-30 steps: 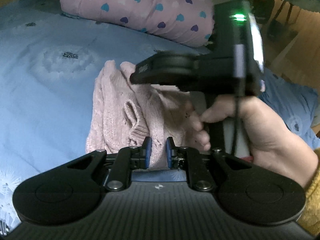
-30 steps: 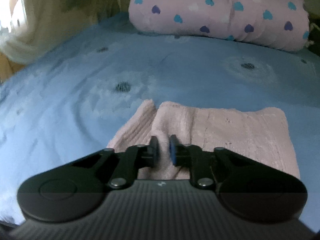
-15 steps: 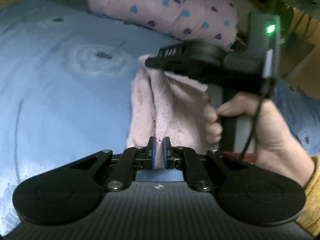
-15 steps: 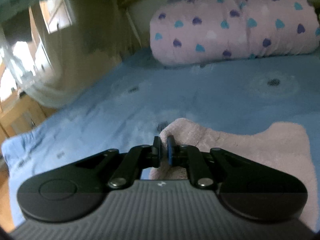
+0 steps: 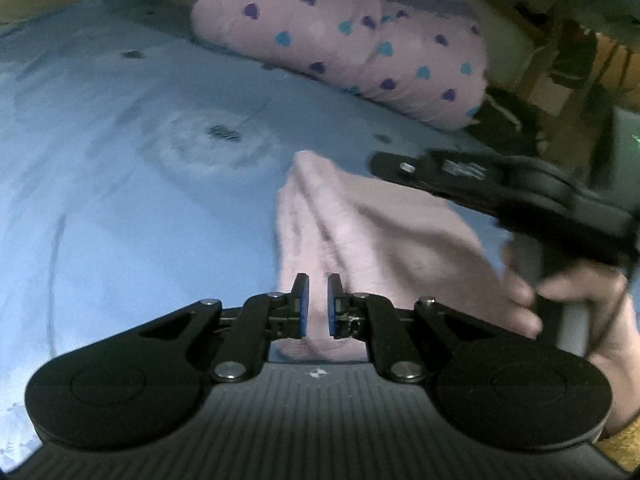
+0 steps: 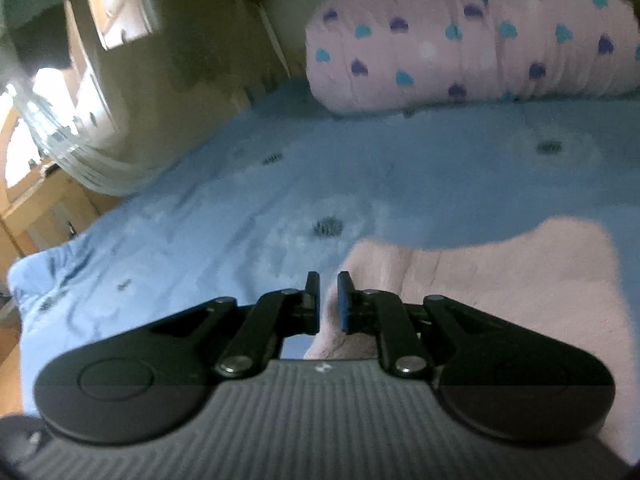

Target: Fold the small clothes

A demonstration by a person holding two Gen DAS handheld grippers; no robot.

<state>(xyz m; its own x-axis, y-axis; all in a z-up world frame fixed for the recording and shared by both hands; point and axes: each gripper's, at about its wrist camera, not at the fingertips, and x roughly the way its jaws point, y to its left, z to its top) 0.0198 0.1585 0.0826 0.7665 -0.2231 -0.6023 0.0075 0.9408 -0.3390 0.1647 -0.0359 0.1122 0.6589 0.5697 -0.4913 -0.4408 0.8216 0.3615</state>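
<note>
On the blue bed sheet with pale flower prints [image 5: 120,208], in front of a pink quilt with blue and purple hearts [image 5: 352,40], lies the task's thing, a small pale pink knitted garment [image 5: 360,232]. One side of it is lifted off the sheet between the two tools. The left gripper [image 5: 318,304] is clenched on the near edge of the pink knit, with the cloth squeezed between its blue pads [image 5: 303,306]. The right gripper [image 6: 329,300] is also closed, and a bunched corner of the same garment sits between its black fingers [image 6: 345,300]; from the left wrist view this tool is seen from the side, held by a hand [image 5: 580,312], but that picture is blurred, so I can only say that it probably grips the far corner. The garment looks soft, light and limp: it hangs in loose folds and will not keep any shape by itself. It should not slip easily, because the fuzzy knit catches on the pads, but it can stretch when pulled hard. I judge that the best places to hold are the two corners of one edge, so that the edge stays straight and the cloth can be laid flat over its other half.
</note>
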